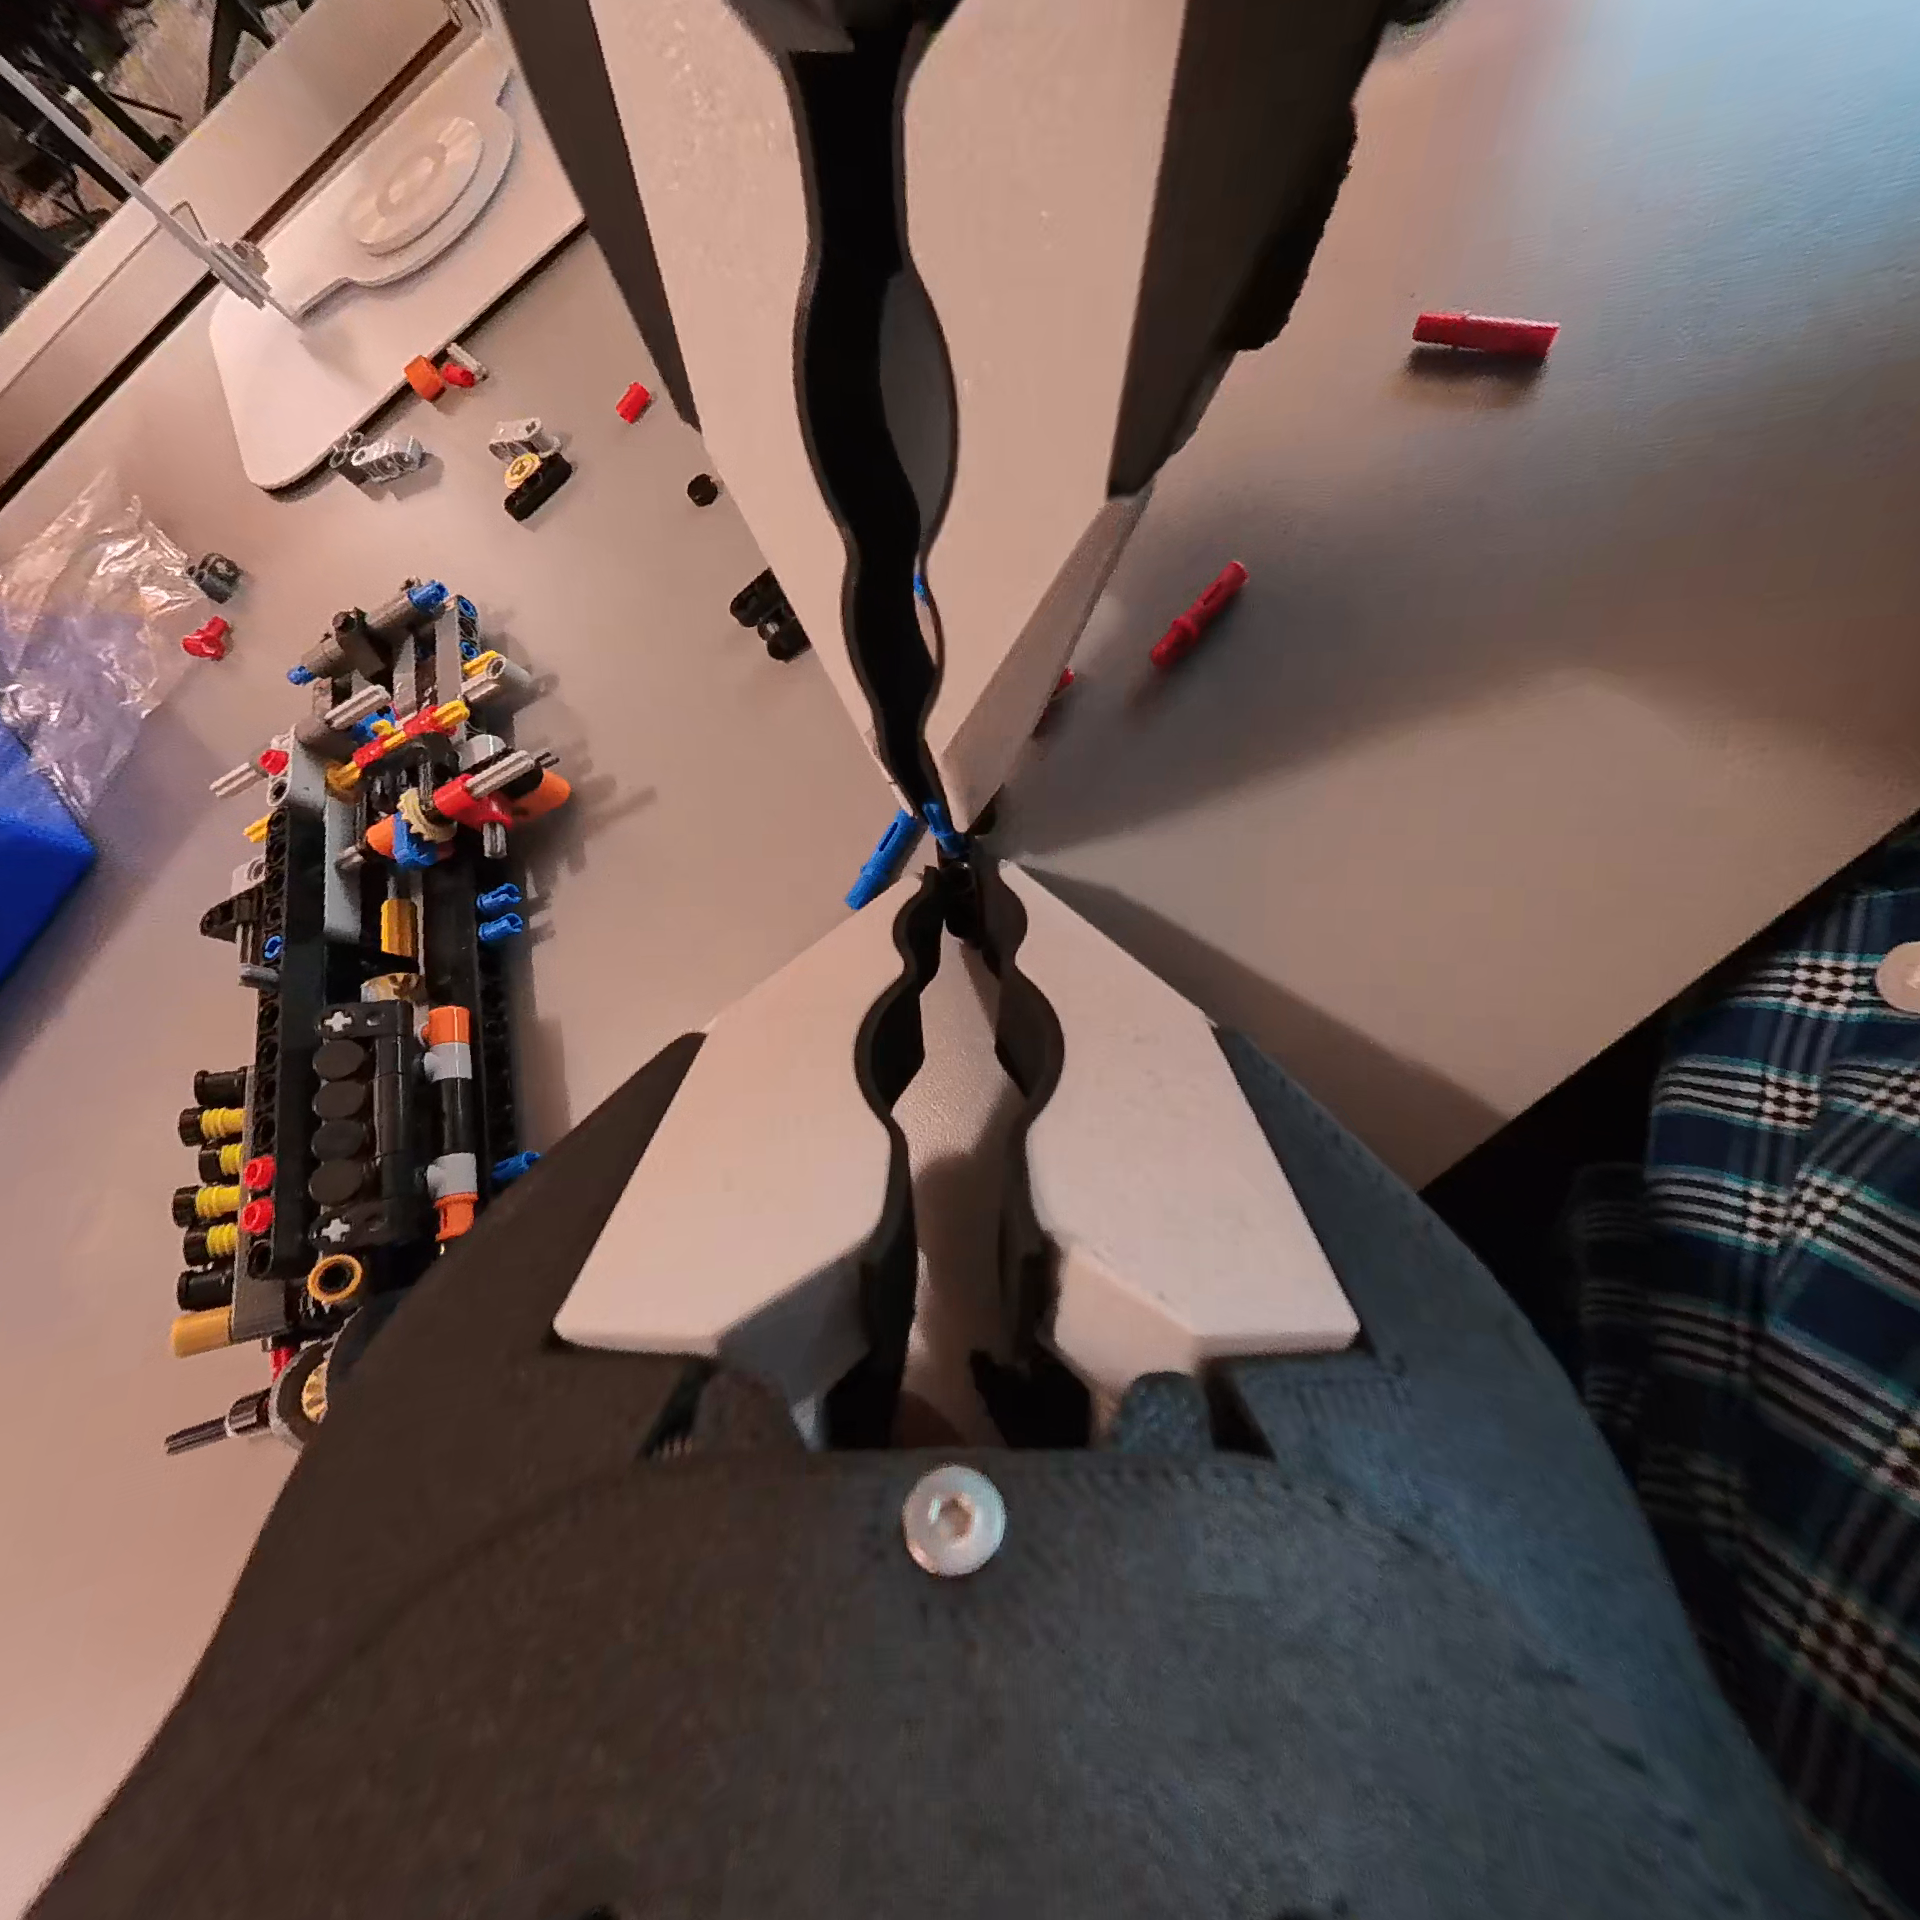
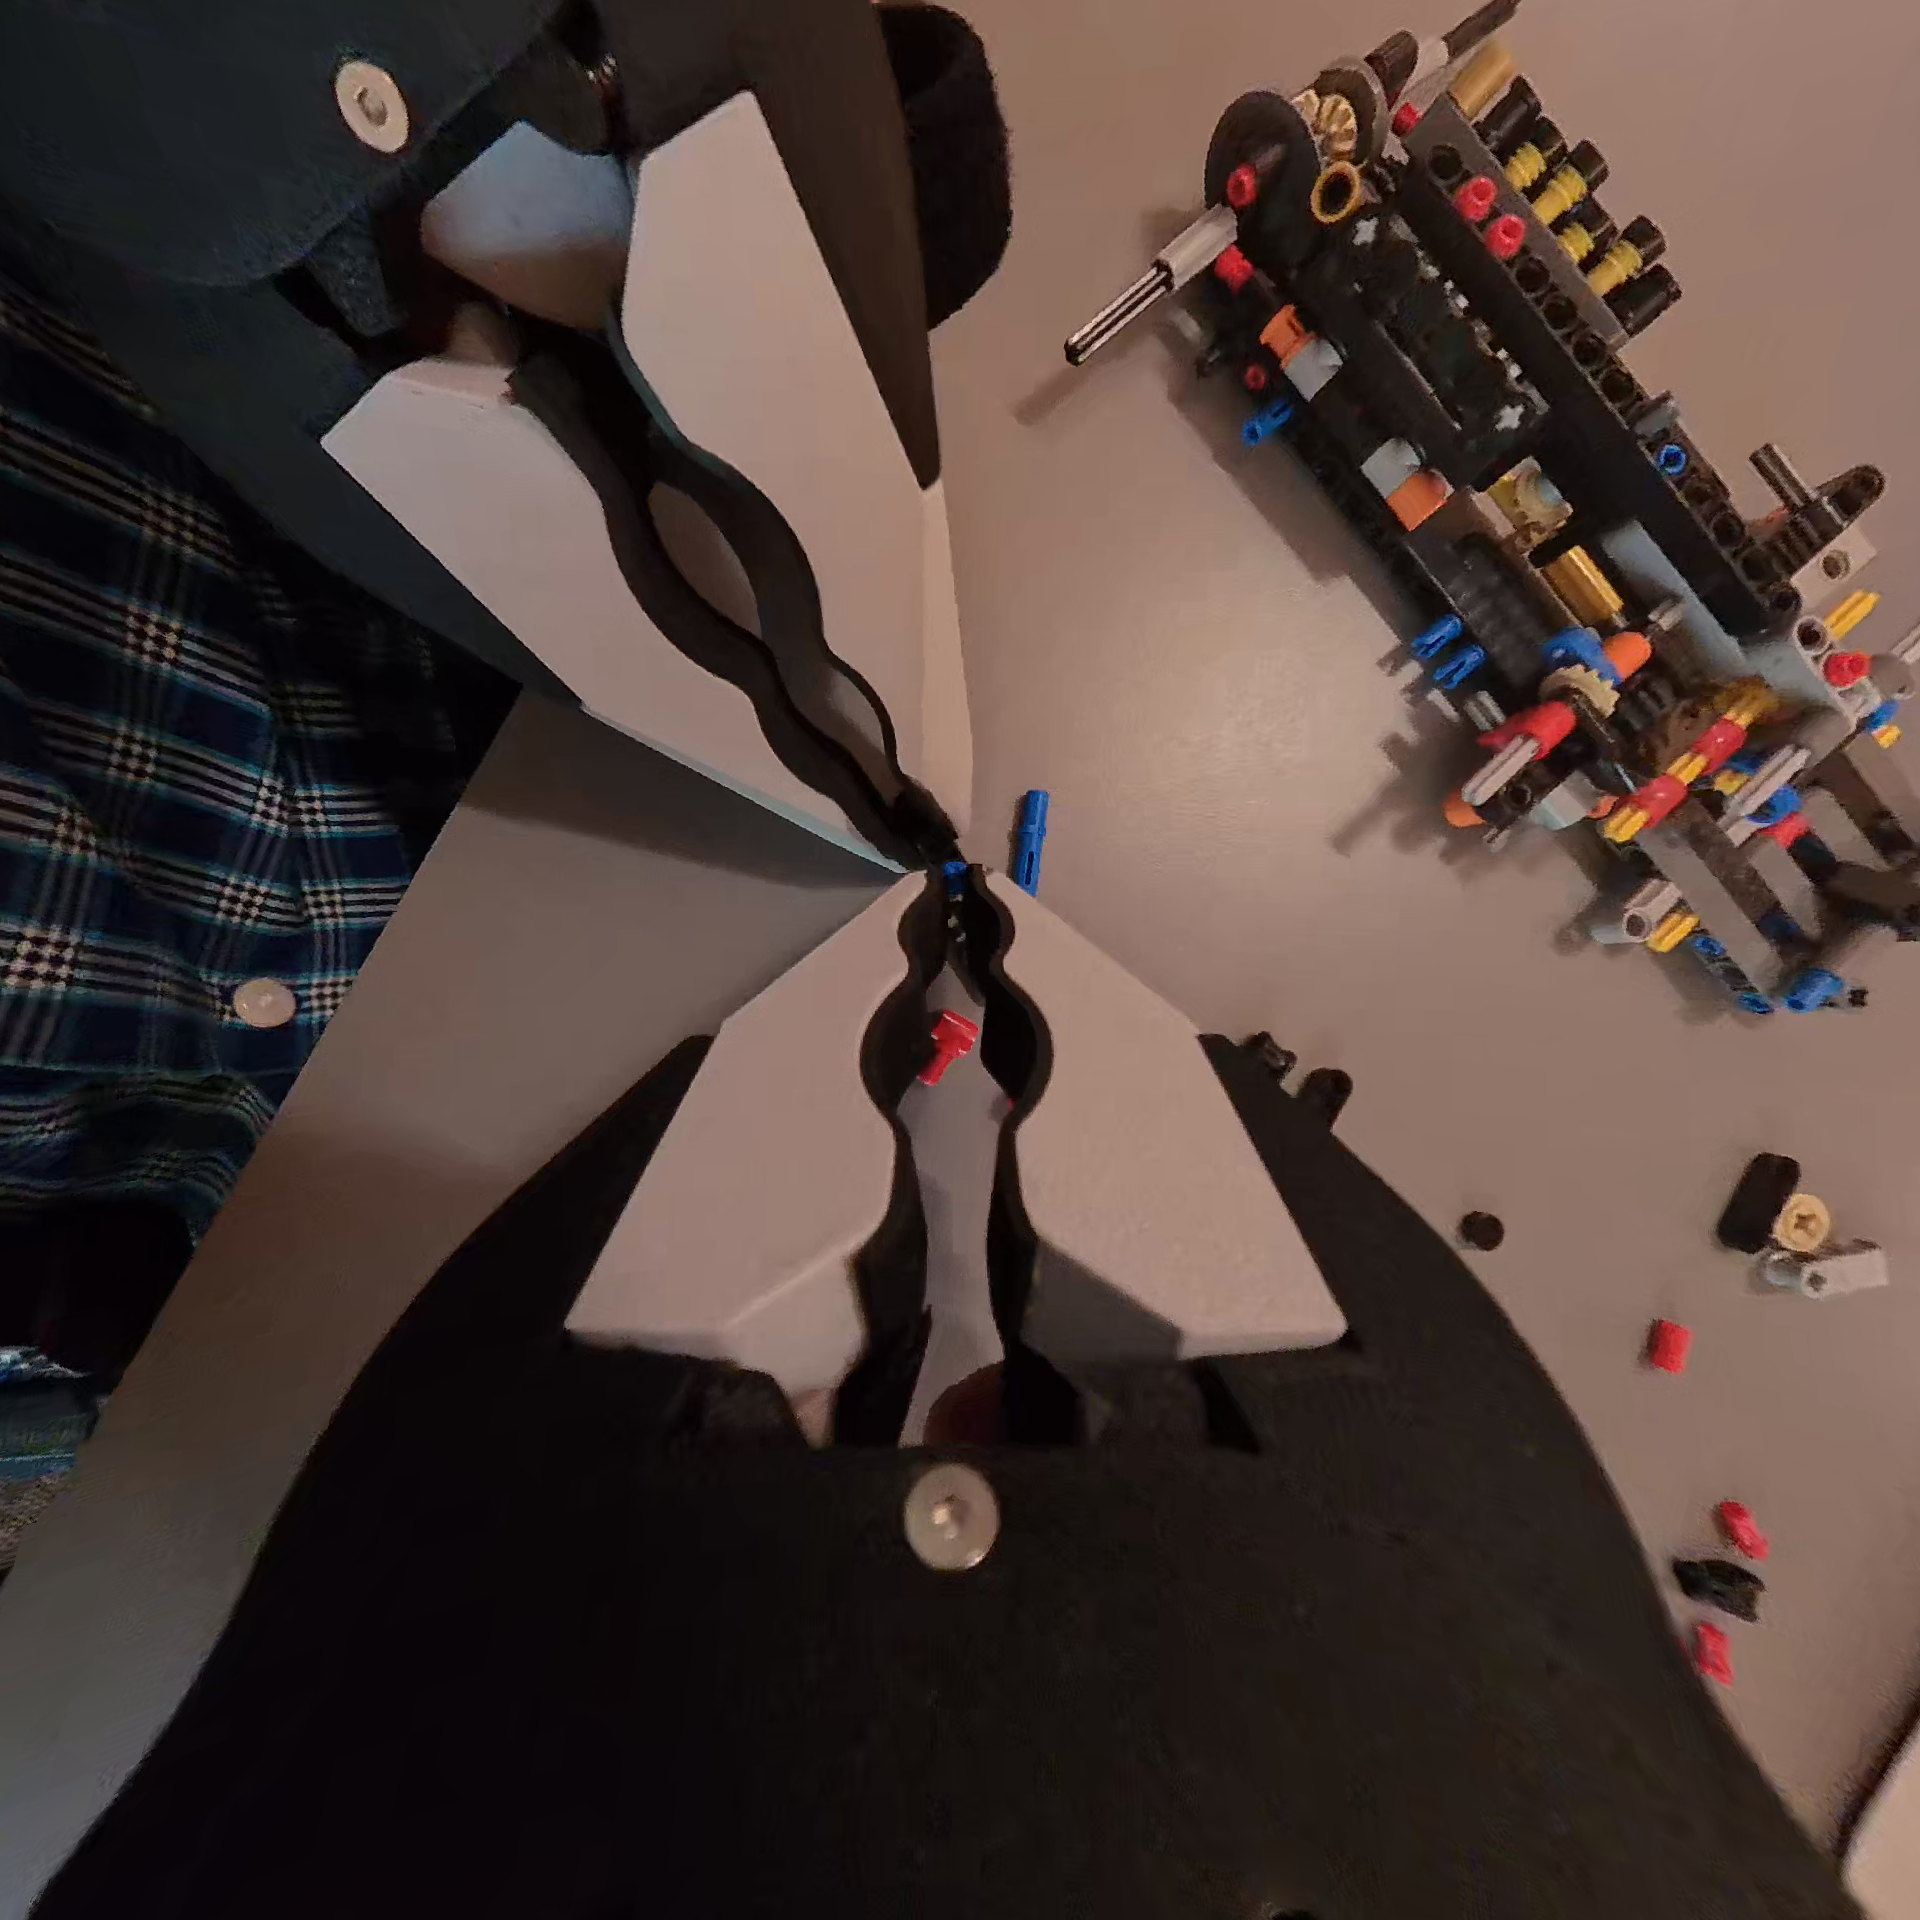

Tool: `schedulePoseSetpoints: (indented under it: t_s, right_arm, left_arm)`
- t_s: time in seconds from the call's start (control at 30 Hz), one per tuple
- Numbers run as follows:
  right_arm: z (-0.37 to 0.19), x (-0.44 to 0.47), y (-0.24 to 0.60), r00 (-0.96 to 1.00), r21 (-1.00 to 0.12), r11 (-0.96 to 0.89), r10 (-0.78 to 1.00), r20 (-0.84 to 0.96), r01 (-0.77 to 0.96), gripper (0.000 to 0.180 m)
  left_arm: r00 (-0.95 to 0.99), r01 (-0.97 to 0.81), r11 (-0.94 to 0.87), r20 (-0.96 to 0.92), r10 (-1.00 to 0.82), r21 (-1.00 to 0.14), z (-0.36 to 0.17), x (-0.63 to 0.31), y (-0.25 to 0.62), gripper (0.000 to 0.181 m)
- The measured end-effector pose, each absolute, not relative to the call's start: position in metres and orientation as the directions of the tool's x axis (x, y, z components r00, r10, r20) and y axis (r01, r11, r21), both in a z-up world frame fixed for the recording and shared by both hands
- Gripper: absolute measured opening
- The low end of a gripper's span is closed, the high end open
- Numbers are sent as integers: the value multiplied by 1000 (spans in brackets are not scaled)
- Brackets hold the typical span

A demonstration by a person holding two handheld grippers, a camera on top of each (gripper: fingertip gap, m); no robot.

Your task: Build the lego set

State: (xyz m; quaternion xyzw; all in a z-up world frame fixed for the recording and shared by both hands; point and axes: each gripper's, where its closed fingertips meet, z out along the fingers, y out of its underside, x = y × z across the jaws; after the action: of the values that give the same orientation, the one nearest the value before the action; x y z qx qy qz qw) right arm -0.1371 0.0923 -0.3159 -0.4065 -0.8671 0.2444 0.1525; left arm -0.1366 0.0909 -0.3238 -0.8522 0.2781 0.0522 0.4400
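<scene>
Centrally, tip to tip: left gripper [image 1: 951,899], jaws narrow, pinching a small black piece [image 1: 958,883]; right gripper [image 2: 951,899], jaws narrow, nipping a small blue pin [image 2: 954,873]. At left of the left wrist frame and upper right of the right wrist frame: part-built lego model [image 1: 364,956] lying flat on the grey table [image 1: 1558,623]. Scattered nearby: loose blue pin [image 1: 881,857], red pins [image 1: 1197,613], plastic bag [image 1: 78,613] at far left.
</scene>
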Motion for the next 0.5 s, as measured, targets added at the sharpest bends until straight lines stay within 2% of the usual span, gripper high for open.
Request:
schedulePoseSetpoints:
  t_s: [0.5]
  right_arm:
    - [-316,-137,92,-654,-500,577,756,26,646,0]
  left_arm:
    - [827,-542,-448,-356,-436,-711,-324,-137,91,5]
